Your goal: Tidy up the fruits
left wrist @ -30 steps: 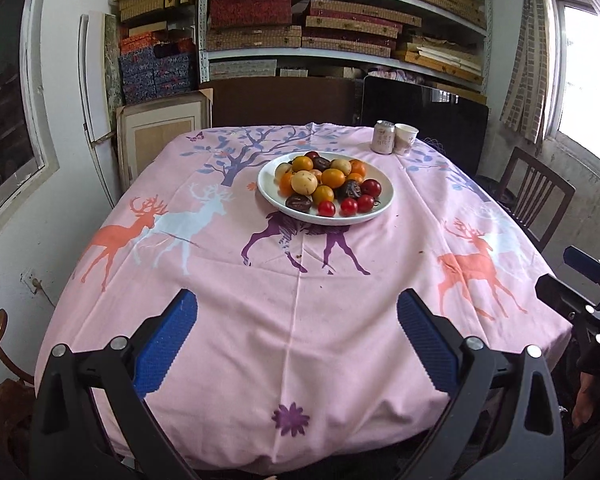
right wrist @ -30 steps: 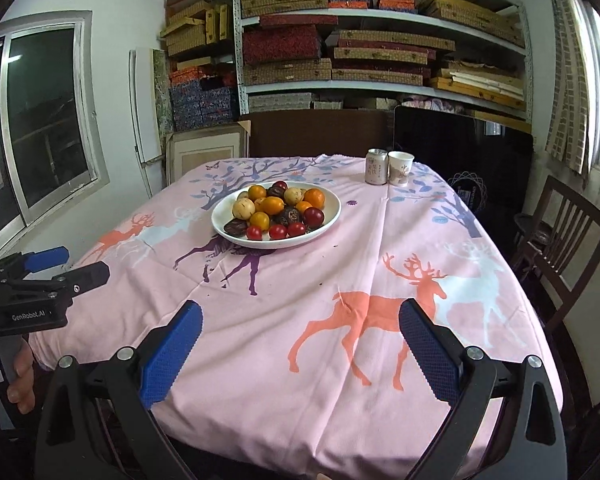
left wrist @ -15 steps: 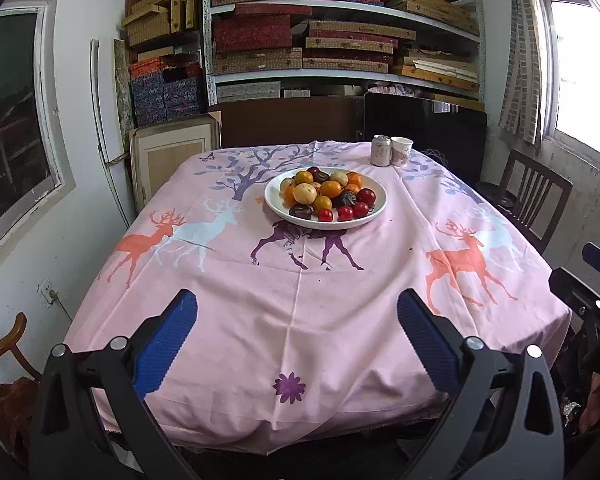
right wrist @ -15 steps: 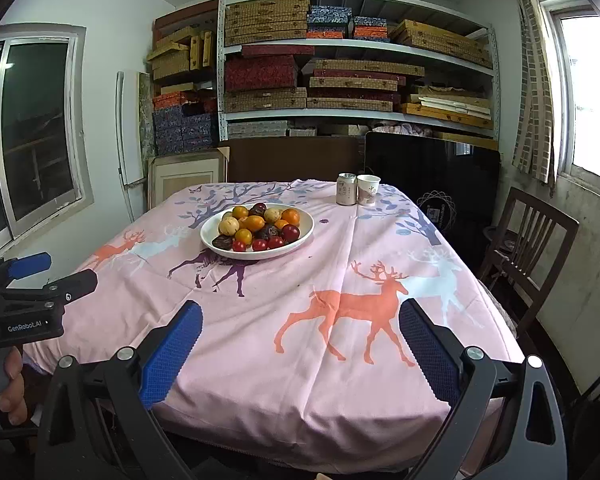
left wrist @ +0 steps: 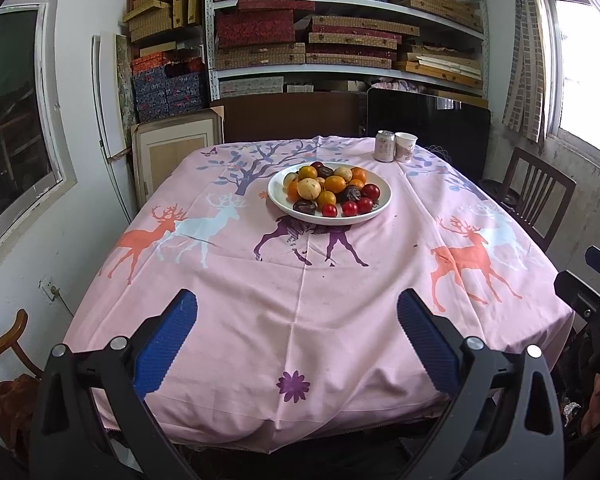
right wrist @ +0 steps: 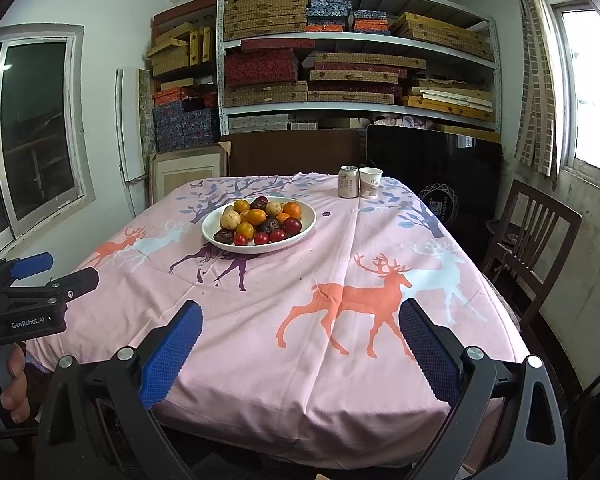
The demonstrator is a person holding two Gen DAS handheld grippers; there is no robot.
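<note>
White plate heaped with small fruit, grippers held back

Orange, yellow, red and dark round fruits [left wrist: 332, 194] fill a white ceramic plate [left wrist: 278, 196] mid-table. They look light, smooth, bruisable: pinch one gently across its middle. Left gripper [left wrist: 296, 340] and right gripper [right wrist: 300, 344] gape wide, empty.

One white plate [left wrist: 374, 210] sits well ahead of the fingers, piled with fruit: about four small red tomatoes [left wrist: 329, 210], roughly six orange or yellow fruits [left wrist: 335, 183], three pale round ones [left wrist: 309, 188] and some dark ones, partly hidden. Beyond it stand one can [left wrist: 384, 146] and one paper cup [left wrist: 405, 147], touching.
</note>
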